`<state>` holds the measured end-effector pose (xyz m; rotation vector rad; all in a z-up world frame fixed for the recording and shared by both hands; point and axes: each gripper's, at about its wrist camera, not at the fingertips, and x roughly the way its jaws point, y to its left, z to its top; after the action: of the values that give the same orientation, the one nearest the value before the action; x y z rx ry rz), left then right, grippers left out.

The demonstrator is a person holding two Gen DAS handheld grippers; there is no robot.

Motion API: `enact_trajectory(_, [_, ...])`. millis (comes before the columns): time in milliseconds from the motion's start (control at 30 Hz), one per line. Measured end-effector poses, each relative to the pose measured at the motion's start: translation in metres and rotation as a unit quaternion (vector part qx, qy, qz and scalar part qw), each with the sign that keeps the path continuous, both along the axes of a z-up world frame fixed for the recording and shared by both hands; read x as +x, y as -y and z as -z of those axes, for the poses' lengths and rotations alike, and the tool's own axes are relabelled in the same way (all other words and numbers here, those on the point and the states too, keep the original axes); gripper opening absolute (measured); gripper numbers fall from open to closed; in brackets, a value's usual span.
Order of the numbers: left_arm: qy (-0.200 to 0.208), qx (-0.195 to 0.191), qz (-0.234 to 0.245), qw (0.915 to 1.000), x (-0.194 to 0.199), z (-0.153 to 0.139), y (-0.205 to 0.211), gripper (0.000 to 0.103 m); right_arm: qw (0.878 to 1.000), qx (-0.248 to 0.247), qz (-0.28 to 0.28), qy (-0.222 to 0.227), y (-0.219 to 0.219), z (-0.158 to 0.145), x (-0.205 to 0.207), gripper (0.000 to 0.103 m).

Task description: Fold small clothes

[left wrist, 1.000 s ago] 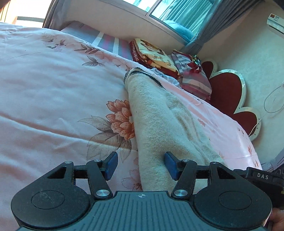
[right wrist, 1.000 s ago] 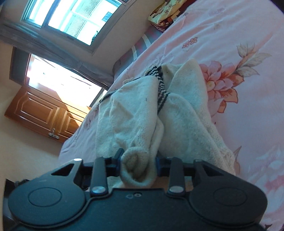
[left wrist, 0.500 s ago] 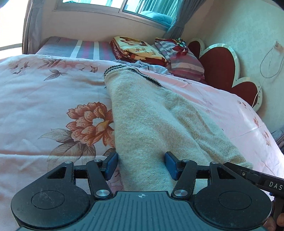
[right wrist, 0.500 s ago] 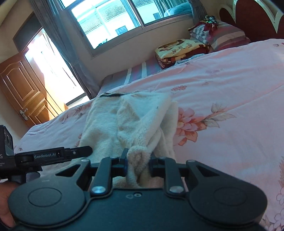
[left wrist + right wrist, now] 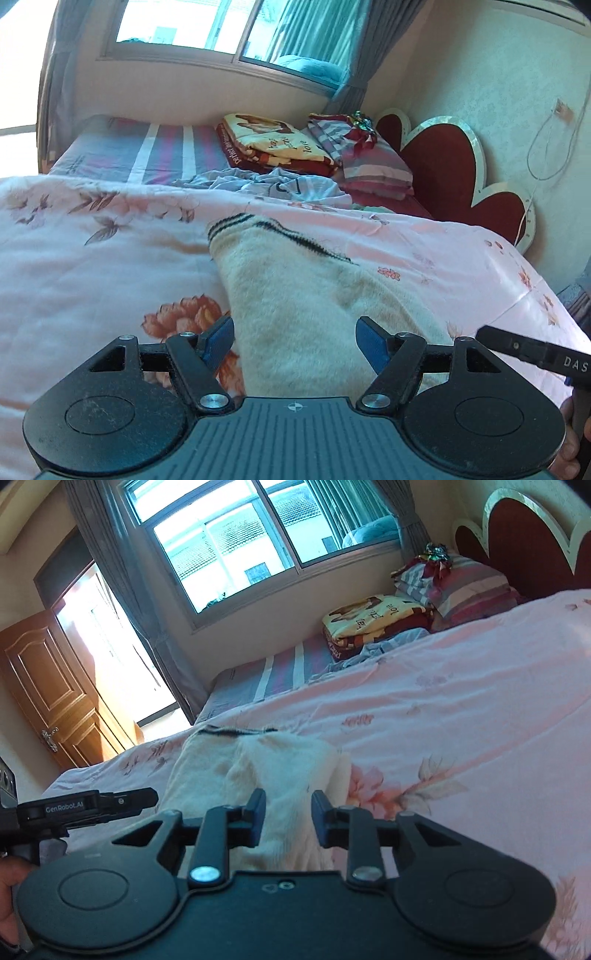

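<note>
A cream knitted garment [image 5: 306, 306] with black stripes at its far hem lies folded lengthwise on the pink floral bedspread [image 5: 92, 258]. My left gripper [image 5: 295, 345] is open, its blue pads either side of the garment's near end, not pinching it. In the right wrist view the garment [image 5: 280, 771] lies ahead. My right gripper [image 5: 288, 821] is open, with cloth lying between and below its fingers. The left gripper's body [image 5: 85, 806] shows at the left of that view, and the right gripper's body [image 5: 535, 354] shows at the right of the left wrist view.
Folded blankets [image 5: 273, 144] and striped pillows [image 5: 369, 158] lie at the bed's far end by a red heart-shaped headboard [image 5: 443, 166]. A crumpled pale blue cloth [image 5: 280, 184] lies near them. A window [image 5: 258, 542] and a wooden door [image 5: 48, 698] stand beyond the bed.
My right gripper has opened and let go of the cream garment's bunched end. Both grippers have tilted up and pulled back. The garment now lies flatter.
</note>
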<state>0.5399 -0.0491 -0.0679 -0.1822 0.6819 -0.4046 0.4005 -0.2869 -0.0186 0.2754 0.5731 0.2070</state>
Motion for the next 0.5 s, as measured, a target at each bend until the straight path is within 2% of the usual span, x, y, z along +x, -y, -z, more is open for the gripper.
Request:
enact_trajectory(133, [-0.015, 0.004, 0.031, 0.9994, 0.025, 0.008, 0.014, 0.072, 0.996, -0.068, -0.055, -0.006, -0.037, 0.001, 0.045, 0.020])
enact_trajectory(233, [-0.024, 0.021, 0.042, 0.9986, 0.031, 0.019, 0.027, 0.072, 0.988, -0.120, -0.086, -0.040, -0.058, 0.015, 0.068, 0.016])
enact_trajectory(300, [-0.027, 0.023, 0.043, 0.9985, 0.031, 0.024, 0.031, 0.072, 0.983, -0.150, -0.078, -0.066, -0.058, 0.031, 0.075, 0.015])
enact_trajectory(400, [-0.018, 0.042, 0.047, 0.9978, 0.027, 0.031, 0.039, 0.072, 0.988, -0.118, -0.061, -0.075, -0.039, 0.042, 0.071, 0.014])
enact_trajectory(500, [0.006, 0.086, 0.056, 0.9947, 0.018, 0.032, 0.050, 0.072, 0.990, -0.107, -0.062, -0.072, -0.034, 0.043, 0.067, 0.014])
